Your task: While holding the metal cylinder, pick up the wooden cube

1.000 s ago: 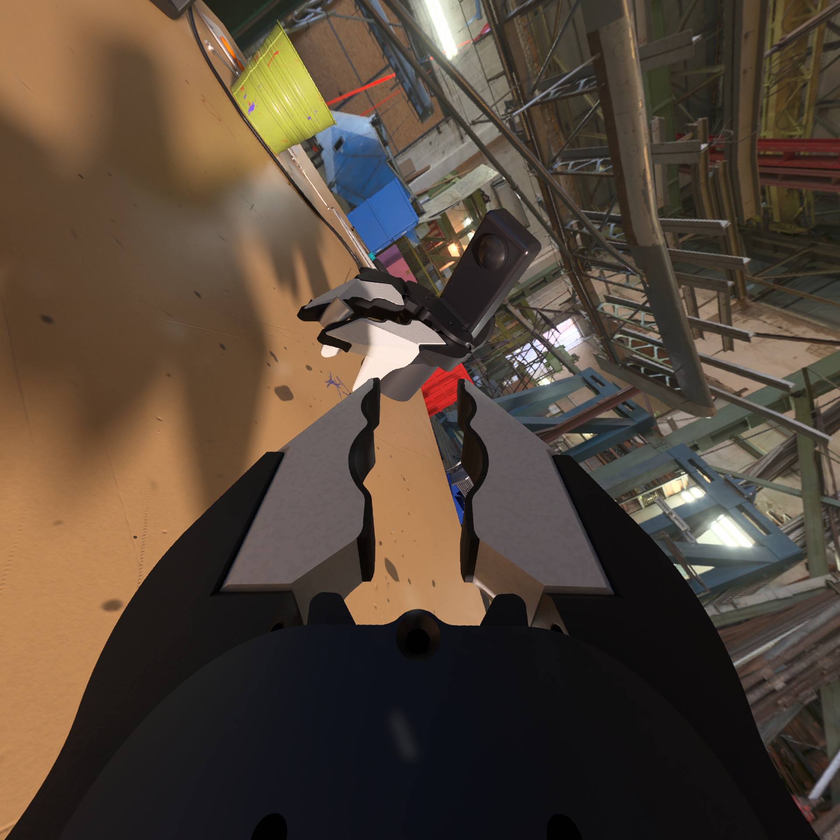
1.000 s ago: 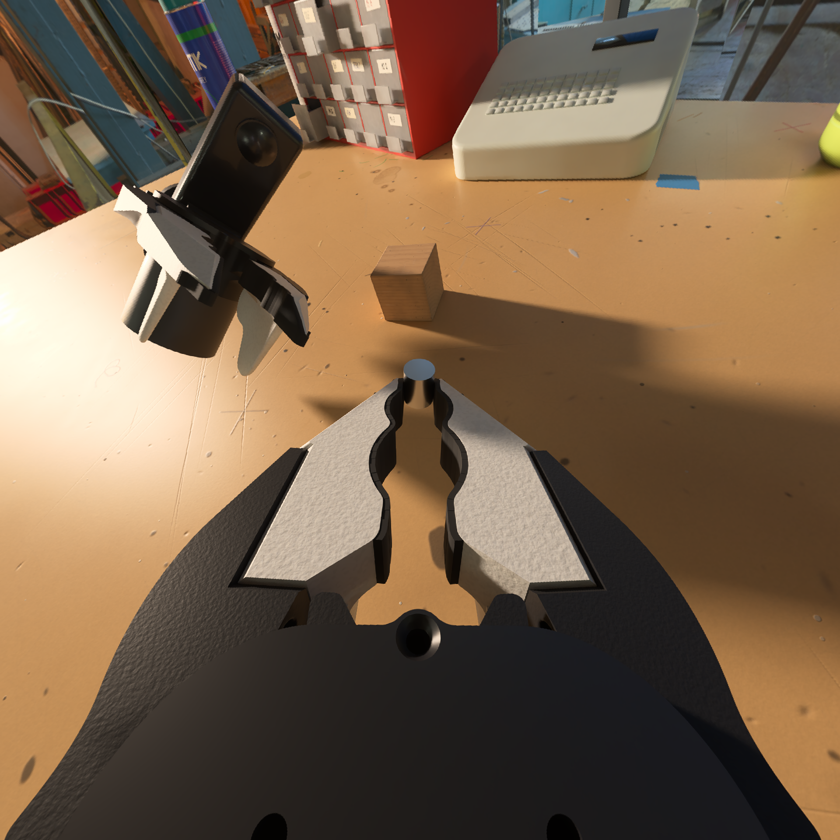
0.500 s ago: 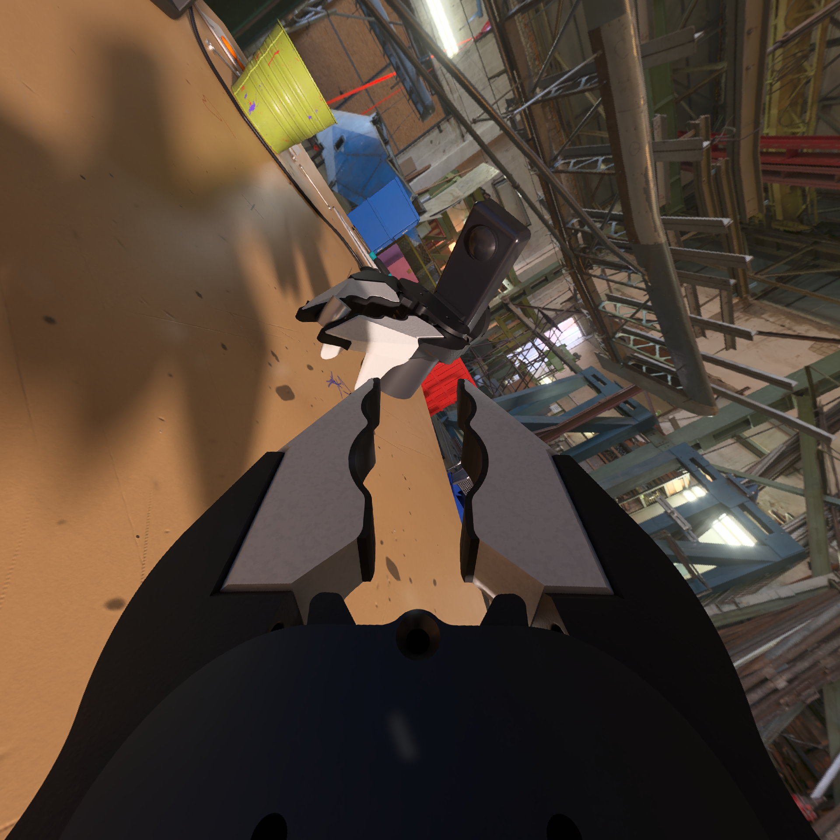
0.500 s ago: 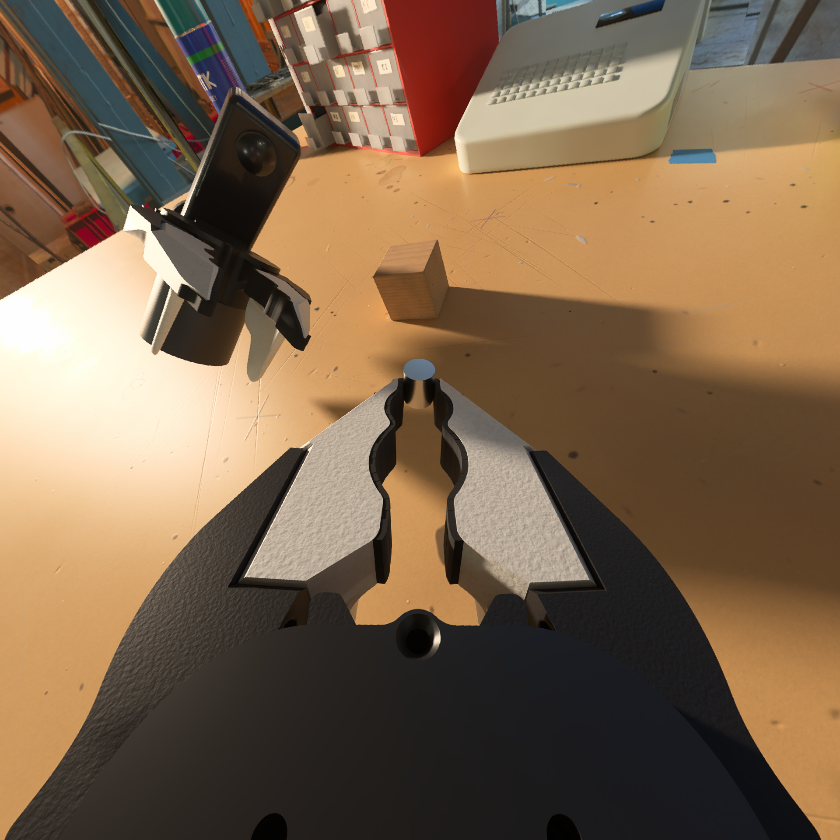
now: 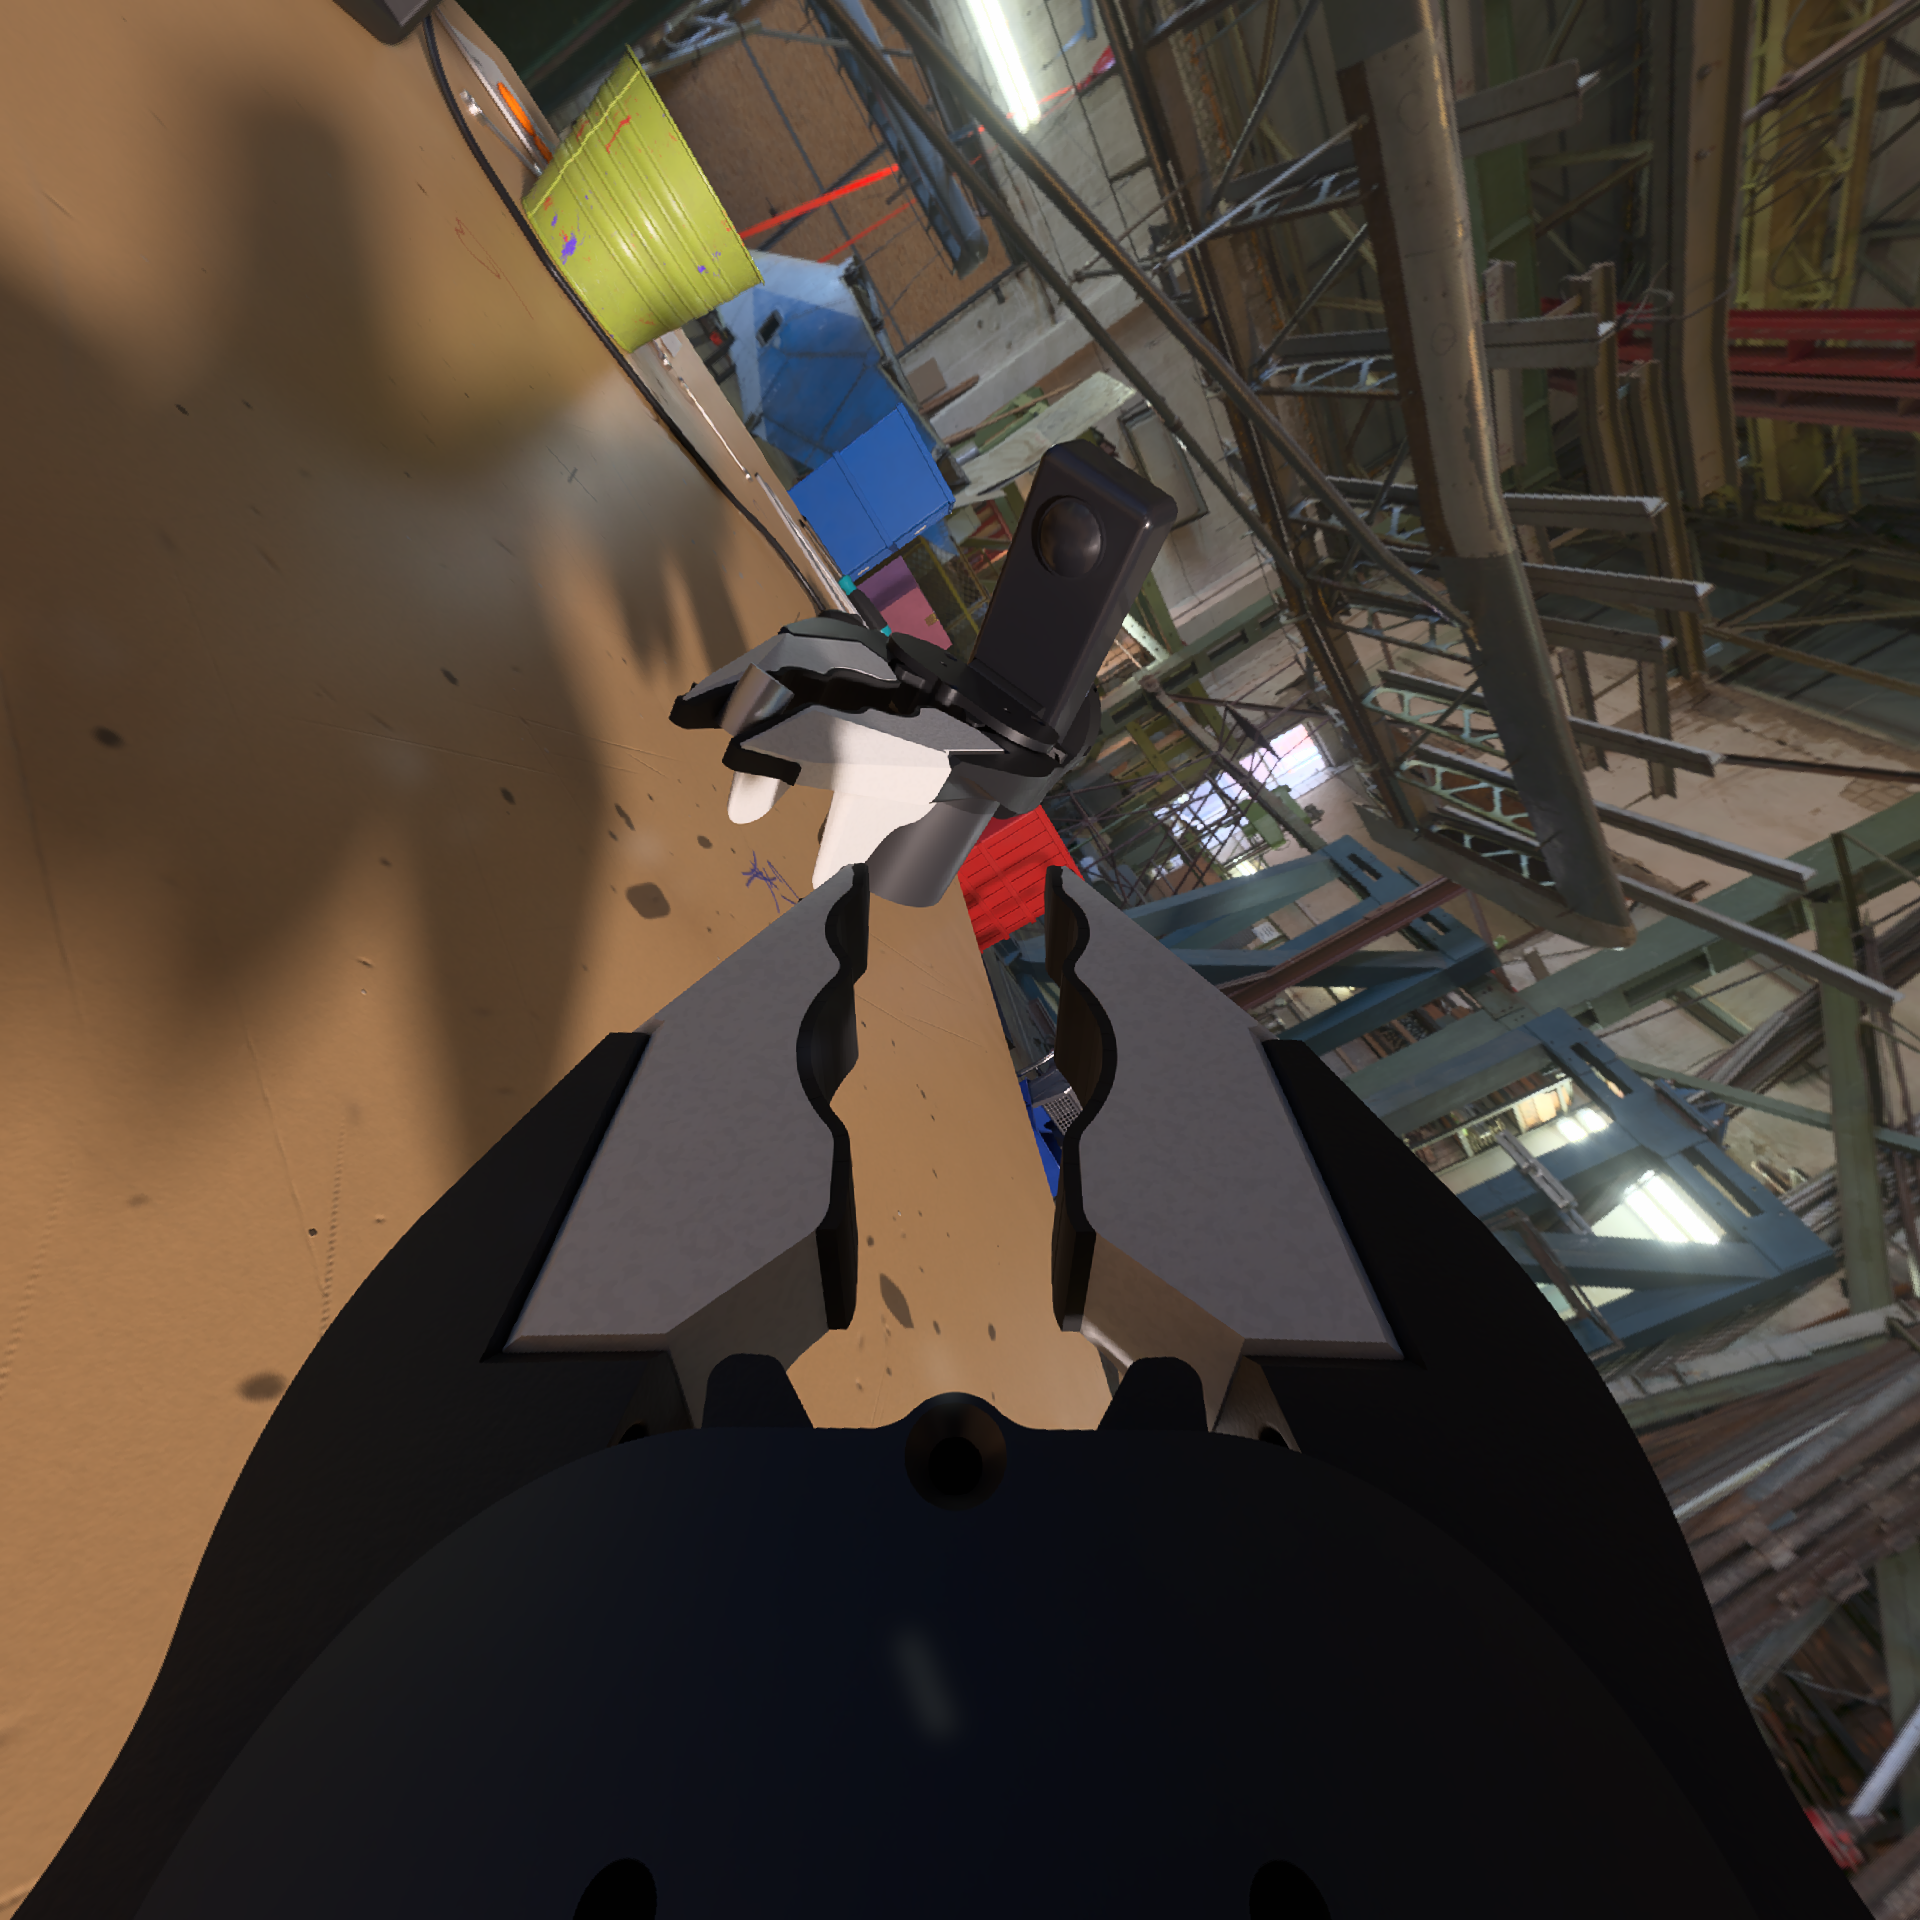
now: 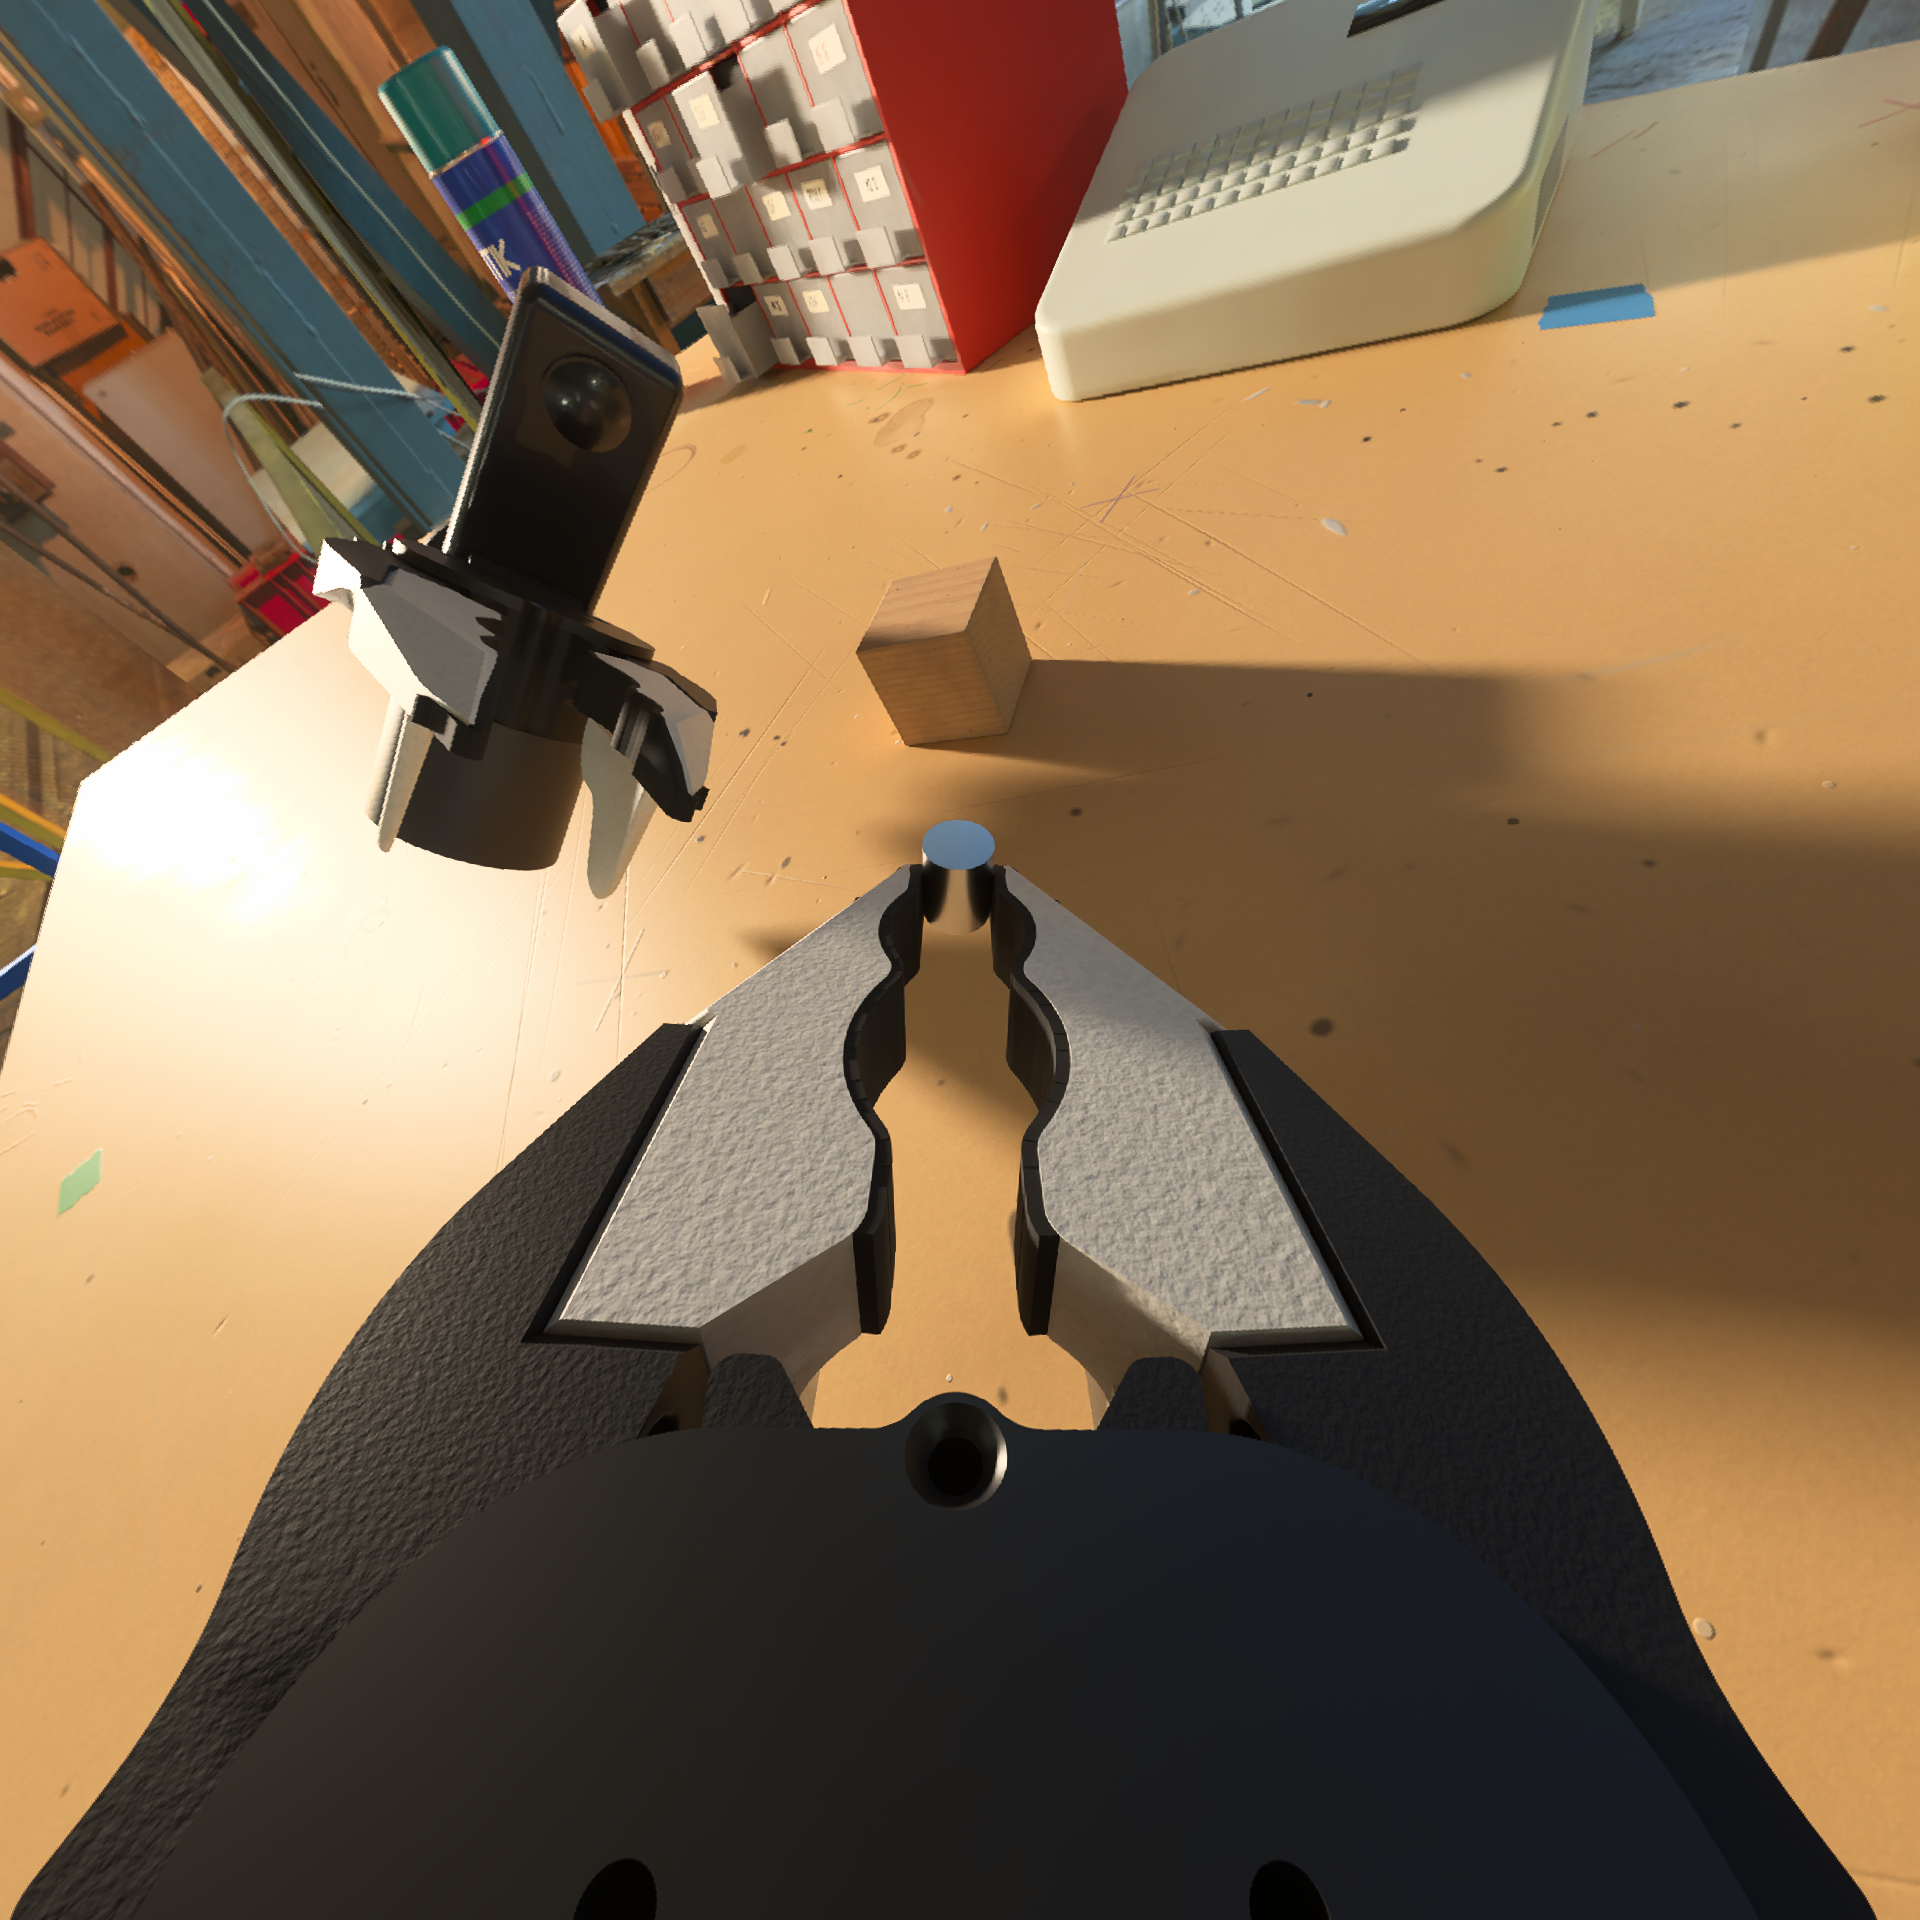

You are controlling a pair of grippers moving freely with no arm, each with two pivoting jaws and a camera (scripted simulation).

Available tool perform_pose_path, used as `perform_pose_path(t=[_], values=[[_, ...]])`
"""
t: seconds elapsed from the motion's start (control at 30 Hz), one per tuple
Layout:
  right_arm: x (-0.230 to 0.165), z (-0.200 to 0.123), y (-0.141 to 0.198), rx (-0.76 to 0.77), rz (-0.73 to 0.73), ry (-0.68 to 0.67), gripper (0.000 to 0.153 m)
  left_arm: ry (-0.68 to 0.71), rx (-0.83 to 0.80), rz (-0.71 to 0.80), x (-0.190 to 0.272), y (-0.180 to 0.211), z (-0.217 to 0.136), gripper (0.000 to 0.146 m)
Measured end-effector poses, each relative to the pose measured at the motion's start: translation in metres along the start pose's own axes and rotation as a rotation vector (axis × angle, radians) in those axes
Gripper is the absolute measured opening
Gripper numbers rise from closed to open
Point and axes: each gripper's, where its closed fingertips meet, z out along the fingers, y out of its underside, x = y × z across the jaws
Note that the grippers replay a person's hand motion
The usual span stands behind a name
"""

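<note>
The metal cylinder (image 6: 957, 878) is pinched in the right gripper (image 6: 957, 883); next, the empty, spread left gripper (image 5: 951, 883) must be brought to the wooden cube (image 6: 951, 655) beyond it

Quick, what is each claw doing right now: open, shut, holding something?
Left claw: open, holding nothing.
Right claw: shut on the small shiny metal cylinder.
</note>
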Motion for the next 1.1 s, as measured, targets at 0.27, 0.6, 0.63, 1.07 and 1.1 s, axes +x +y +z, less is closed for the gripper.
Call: perform_pose_path(t=[0.27, 0.6, 0.63, 1.07, 1.1], values=[[0.0011, -0.0008, -0.0009, 0.007, 0.038, -0.013, 0.012, 0.004, -0.001, -0.003, 0.0001, -0.0001, 0.0000, 0.033], [0.0021, -0.0009, -0.0008, 0.008, 0.060, -0.019, 0.012, 0.007, 0.001, -0.007, 0.0000, -0.0008, -0.0004, 0.033], [0.0021, -0.0009, -0.0008, 0.008, 0.062, -0.020, 0.012, 0.007, 0.001, -0.007, -0.0001, -0.0008, -0.0005, 0.033], [0.0031, -0.0014, -0.0012, 0.013, 0.088, -0.028, 0.012, 0.002, -0.001, -0.007, -0.0015, -0.0008, -0.0004, 0.033], [0.0032, -0.0015, -0.0012, 0.013, 0.089, -0.028, 0.012, 0.002, -0.001, -0.006, -0.0015, -0.0008, -0.0004, 0.033]])
